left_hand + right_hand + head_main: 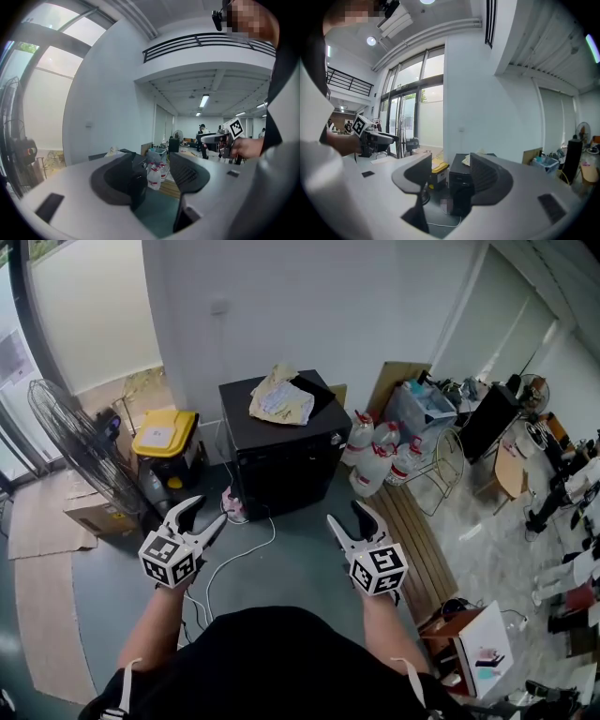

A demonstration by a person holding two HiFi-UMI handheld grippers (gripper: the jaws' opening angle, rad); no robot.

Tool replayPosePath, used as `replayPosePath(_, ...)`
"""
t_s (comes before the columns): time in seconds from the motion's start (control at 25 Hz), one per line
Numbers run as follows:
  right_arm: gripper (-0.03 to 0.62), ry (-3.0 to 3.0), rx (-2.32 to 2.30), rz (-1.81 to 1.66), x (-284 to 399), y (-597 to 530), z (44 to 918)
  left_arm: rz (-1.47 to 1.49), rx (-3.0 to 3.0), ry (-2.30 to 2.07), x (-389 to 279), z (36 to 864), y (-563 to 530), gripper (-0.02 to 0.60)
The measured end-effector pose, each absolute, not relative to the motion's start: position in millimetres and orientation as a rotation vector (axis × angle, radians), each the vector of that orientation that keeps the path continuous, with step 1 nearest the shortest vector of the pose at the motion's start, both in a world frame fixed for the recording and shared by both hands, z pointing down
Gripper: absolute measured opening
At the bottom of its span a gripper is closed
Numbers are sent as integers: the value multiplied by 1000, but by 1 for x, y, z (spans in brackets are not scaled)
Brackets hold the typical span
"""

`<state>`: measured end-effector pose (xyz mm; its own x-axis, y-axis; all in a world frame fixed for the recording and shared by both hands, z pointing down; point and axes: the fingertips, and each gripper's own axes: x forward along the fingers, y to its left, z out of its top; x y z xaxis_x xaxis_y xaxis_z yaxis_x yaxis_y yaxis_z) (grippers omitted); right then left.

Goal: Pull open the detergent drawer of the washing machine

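Observation:
A black box-shaped machine (281, 451) stands on the floor against the white wall, with a crumpled tan bag (281, 399) on top. I cannot make out a drawer on its dark front. My left gripper (208, 512) and right gripper (345, 512) are held side by side in front of it, well short of it and pointing at it. Both are open with nothing between the jaws. In the right gripper view the machine (461, 180) shows between the jaws of the right gripper (451, 161). The left gripper (152, 161) frames white jugs (154, 173).
A floor fan (80, 446), a yellow-lidded toolbox (167, 435) and a cardboard box (94, 517) stand left of the machine. To its right are several white jugs (375, 460), a wire chair (441, 465) and wooden slats (412, 531). A white cable (239, 554) lies on the floor.

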<state>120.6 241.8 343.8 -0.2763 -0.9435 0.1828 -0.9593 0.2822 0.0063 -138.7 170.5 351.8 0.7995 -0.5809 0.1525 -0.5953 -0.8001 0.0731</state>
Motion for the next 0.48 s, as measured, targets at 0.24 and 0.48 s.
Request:
replayPosePath(0.24, 249, -2394, 1772, 164, 134, 249, 349, 187, 2866, -942, -123, 357, 183, 258)
replayPosePath(0.48, 249, -2405, 1759, 180, 135, 243, 354, 192, 2855, -963, -126, 361, 179, 258)
